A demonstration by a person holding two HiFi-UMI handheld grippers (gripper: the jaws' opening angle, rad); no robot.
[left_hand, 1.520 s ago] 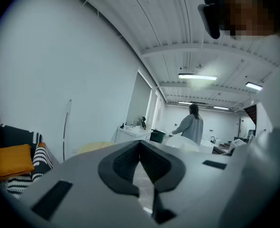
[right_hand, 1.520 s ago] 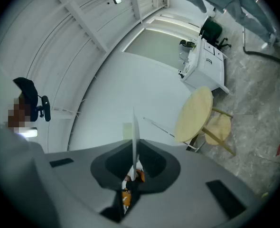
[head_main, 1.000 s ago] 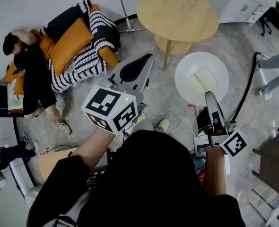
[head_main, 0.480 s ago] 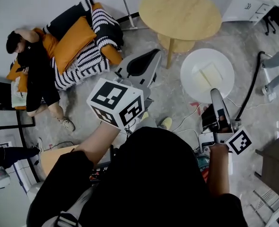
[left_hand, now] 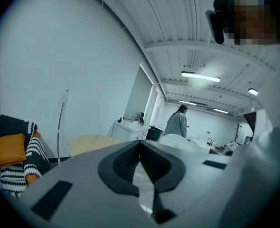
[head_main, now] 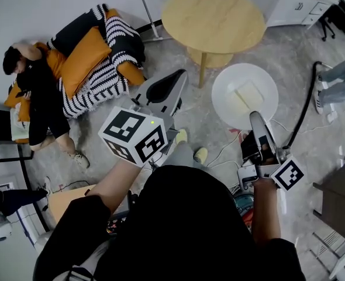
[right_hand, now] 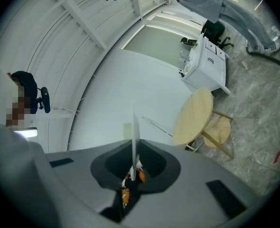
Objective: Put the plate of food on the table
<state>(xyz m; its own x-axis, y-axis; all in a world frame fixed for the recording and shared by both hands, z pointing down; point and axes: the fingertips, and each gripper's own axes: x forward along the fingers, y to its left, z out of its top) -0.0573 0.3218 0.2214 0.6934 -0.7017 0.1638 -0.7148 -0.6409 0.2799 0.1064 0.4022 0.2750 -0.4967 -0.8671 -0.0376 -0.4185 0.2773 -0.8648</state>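
The right hand-held gripper [head_main: 255, 117] pinches the near rim of the plate [head_main: 230, 79], apparently bearing pale food [head_main: 247, 96].

— How is the light?
— Bright and even. Strip lamps [left_hand: 200, 77] glow high above the left claw [left_hand: 140, 142], and the walls take a cool blue cast.
— Shadows?
— Faint and soft on the floor [head_main: 199, 122] ahead of the claws.
— Sharpness?
— Both gripper views bulge and have black corners. The right claw [right_hand: 134, 148] blurs near the lens. Ahead of it, the white plate [head_main: 244, 95] looks nearly washed out.
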